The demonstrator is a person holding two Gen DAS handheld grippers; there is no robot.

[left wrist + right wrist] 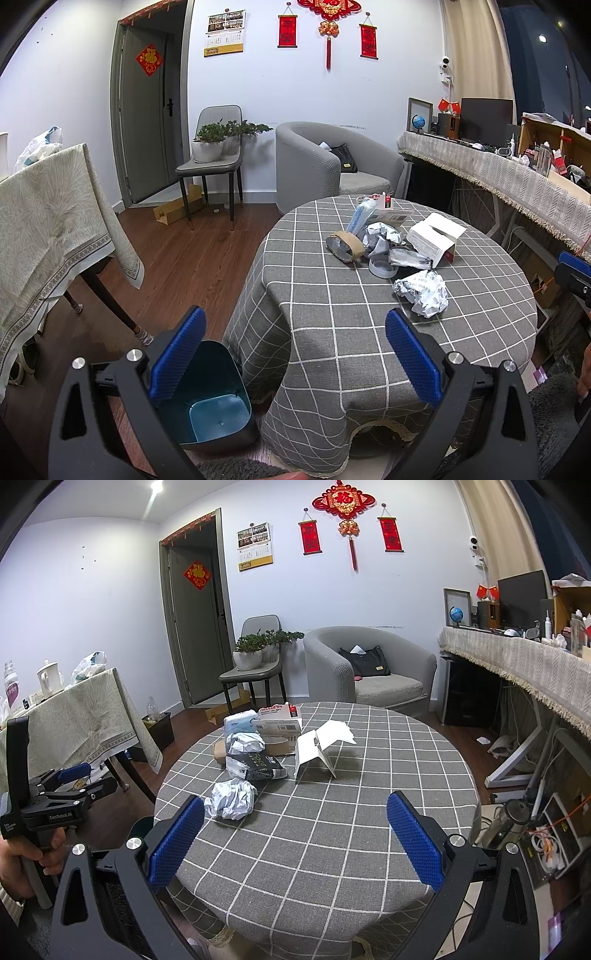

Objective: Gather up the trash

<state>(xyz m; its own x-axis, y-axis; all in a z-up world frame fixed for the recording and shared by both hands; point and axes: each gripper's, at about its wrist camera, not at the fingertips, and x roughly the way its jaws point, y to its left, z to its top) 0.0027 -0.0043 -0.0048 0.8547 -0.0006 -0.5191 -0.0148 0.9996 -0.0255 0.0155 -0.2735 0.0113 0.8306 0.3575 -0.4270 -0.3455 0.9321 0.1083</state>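
A pile of trash lies on the round table with the grey checked cloth (pixel 369 332) (pixel 332 830): a crumpled white paper ball (pixel 423 297) (pixel 232 799), an open white box (pixel 434 234) (pixel 319 747), a tape roll (pixel 347 245), wrappers and a packet (pixel 255 764). A dark bin with a blue inside (pixel 210 398) stands on the floor at the table's left. My left gripper (pixel 295 358) is open and empty, near the table's front-left edge above the bin. My right gripper (pixel 295 838) is open and empty over the table's near side. The left gripper also shows in the right wrist view (pixel 74 779).
A second table with a pale cloth (pixel 48 229) stands to the left. A chair with potted plants (pixel 210 155) and a grey armchair (pixel 332 162) are behind. A long cluttered counter (pixel 498 170) runs along the right. Wooden floor (pixel 184 251) lies between the tables.
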